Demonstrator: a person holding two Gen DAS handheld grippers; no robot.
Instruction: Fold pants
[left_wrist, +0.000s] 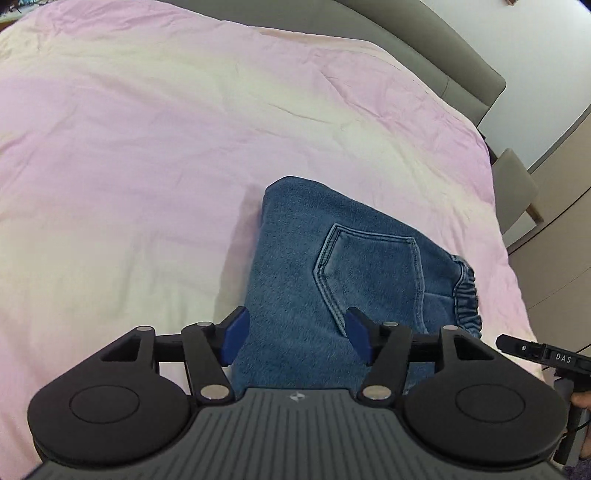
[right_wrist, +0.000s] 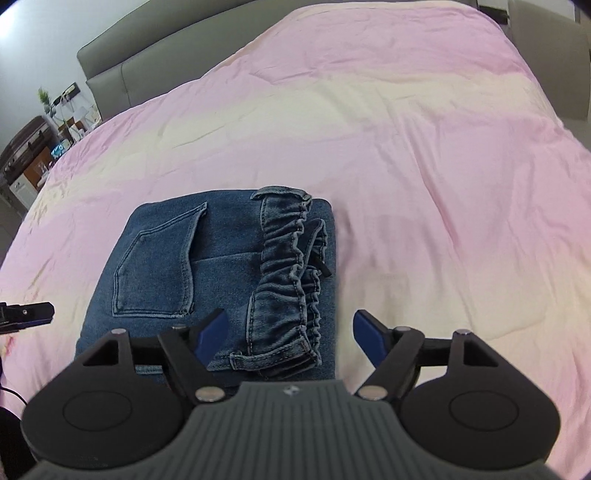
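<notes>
1. Basically no container here: the pants (right_wrist: 221, 273) lie straight on the bed (right_wrist: 406, 147), a pink cover w/ pale patches, grey headboard (left_wrist: 424, 48) along the top of the left view.
2. Pants = blue denim, folded into a compact block; lower centre in both views, just ahead of each tool.
3. Right view: long axis runs from bottom of frame up toward centre; back pocket (right_wrist: 159, 266) on the left half, bunched elastic waistband (right_wrist: 288, 288) down the right half, ending near the right edge of the block.
4. Left view: pants (left_wrist: 332, 277) sit centre-right, pocket (left_wrist: 369, 273) facing up, waistband (left_wrist: 467, 295) at the far right edge.
5. Left tool (left_wrist: 295, 338): jaws spread wide, nothing held, blue pads (left_wrist: 234, 339) over the near edge of the denim; touching or just above, can't tell.
6. Right tool (right_wrist: 288, 338): jaws also wide apart, nothing held, straddling the waistband end; left pad over denim, right pad over bare cover.
7. Each tool's tip shows at the other view's side edge, low in frame.
</notes>
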